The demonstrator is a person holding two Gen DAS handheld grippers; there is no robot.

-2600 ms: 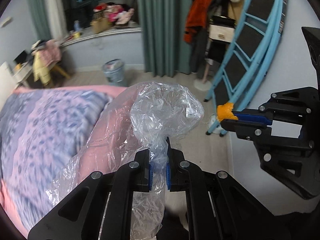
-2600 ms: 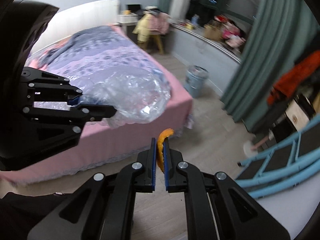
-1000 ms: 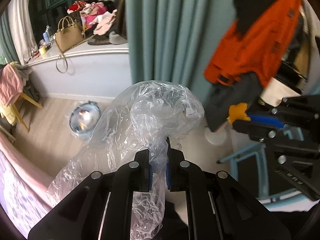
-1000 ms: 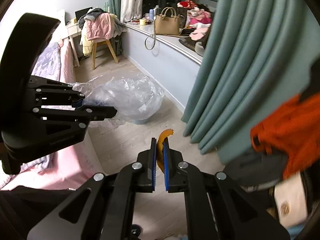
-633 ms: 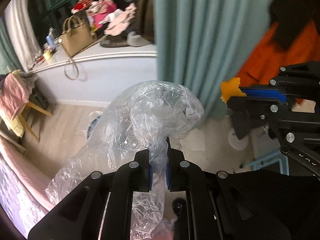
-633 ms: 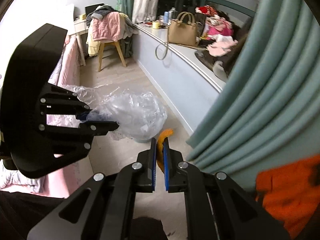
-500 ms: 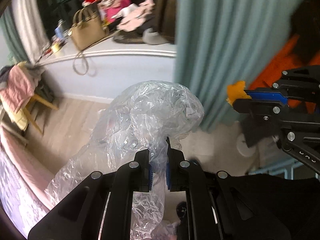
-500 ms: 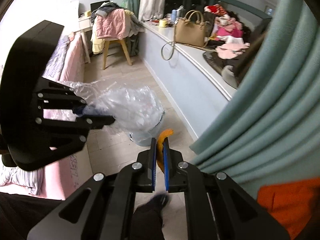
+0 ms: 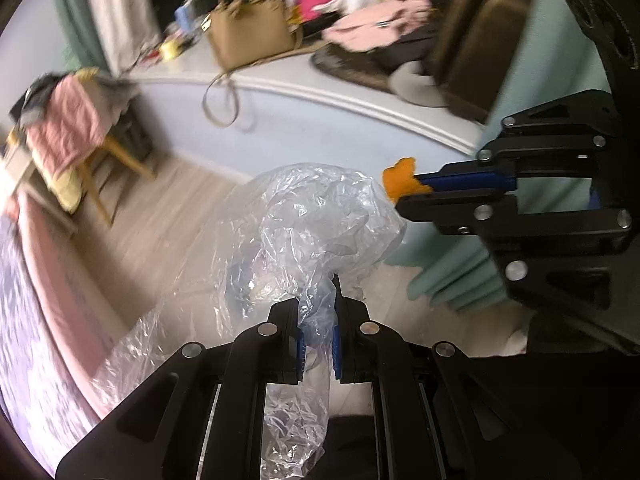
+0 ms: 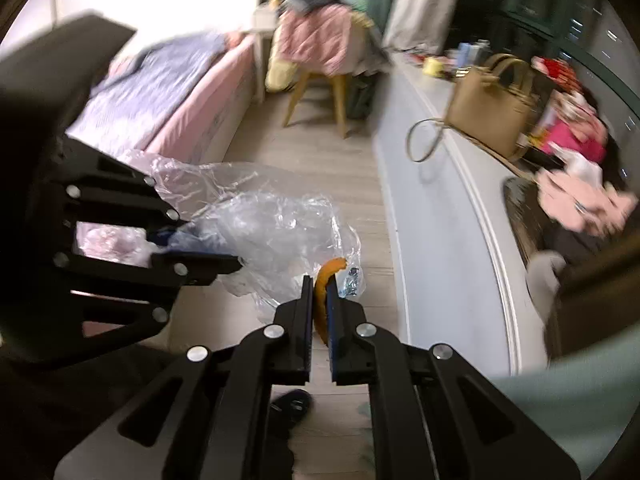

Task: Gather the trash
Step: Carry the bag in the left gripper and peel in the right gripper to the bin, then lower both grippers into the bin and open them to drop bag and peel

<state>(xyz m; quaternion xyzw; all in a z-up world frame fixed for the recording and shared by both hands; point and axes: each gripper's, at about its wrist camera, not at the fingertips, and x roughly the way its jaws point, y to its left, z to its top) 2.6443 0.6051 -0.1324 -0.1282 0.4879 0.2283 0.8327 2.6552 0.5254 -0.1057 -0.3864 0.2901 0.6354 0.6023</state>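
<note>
— Both hands have swung round since a second ago: the teal curtain and orange coat that filled the views are gone, and the long window ledge (image 9: pixel 360 96) with the tan handbag (image 9: pixel 248 36) now runs across 12 o'clock.

— How do the tongs sit?

— Both point steeply down toward the wooden floor (image 10: pixel 320 152). In the left view, the right tongs (image 9: pixel 404 192) reach in from 3 o'clock; in the right view, the left tongs (image 10: pixel 236 260) come in from 9 o'clock.

— Anything hard to read?

— The background is smeared. A dark shape on the floor at 6 o'clock in the right view can't be identified, and the plastic hides what lies under it.

— And the grips?

— The left tongs are clamped on the neck of a crumpled clear plastic bag (image 9: pixel 316 216), which billows just ahead of them. The right tongs are pinched closed on a small orange peel (image 10: pixel 326 276), its tip poking out beside the bag.
</note>
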